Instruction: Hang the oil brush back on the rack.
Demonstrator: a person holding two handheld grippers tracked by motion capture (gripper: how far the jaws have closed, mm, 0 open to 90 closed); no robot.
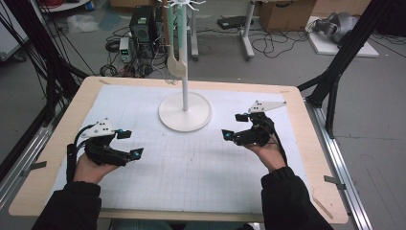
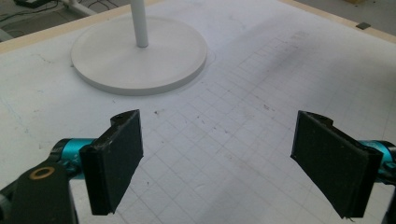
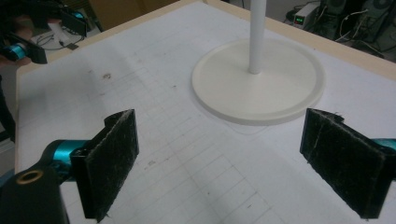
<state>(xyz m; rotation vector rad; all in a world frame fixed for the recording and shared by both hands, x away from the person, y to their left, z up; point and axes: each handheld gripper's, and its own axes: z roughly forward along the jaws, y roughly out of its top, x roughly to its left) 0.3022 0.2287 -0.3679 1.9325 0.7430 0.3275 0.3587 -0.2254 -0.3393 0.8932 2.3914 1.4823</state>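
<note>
Near edge, high view: L gripper (image 1: 130,143) and R gripper (image 1: 233,126) are held low over the gridded mat (image 1: 191,167), well apart, both aimed inward toward the stand (image 1: 185,111). Nothing is gripped or touched by either. In the L gripper view the pads (image 2: 116,161) are seen spread wide w/ bare mat between; same in the R gripper view, pads (image 3: 109,163) wide, nothing between.

Further off, mid-table: the stand, w/ a white round base sitting flat on the mat and a thin upright pole at its centre. It lies between and beyond the two grippers, nearer the R one.

Further still, off the stand's upper part: a pale spoon-like utensil (image 1: 176,64) is hung, bowl end down. It's judged light, stiff, smooth and likely a bit slippery; free to swing if nudged. Best taken by the flat handle just above the bowl, pads across the narrow width, then lifted off its hook. The pole is judged tippable if pushed high up.
</note>
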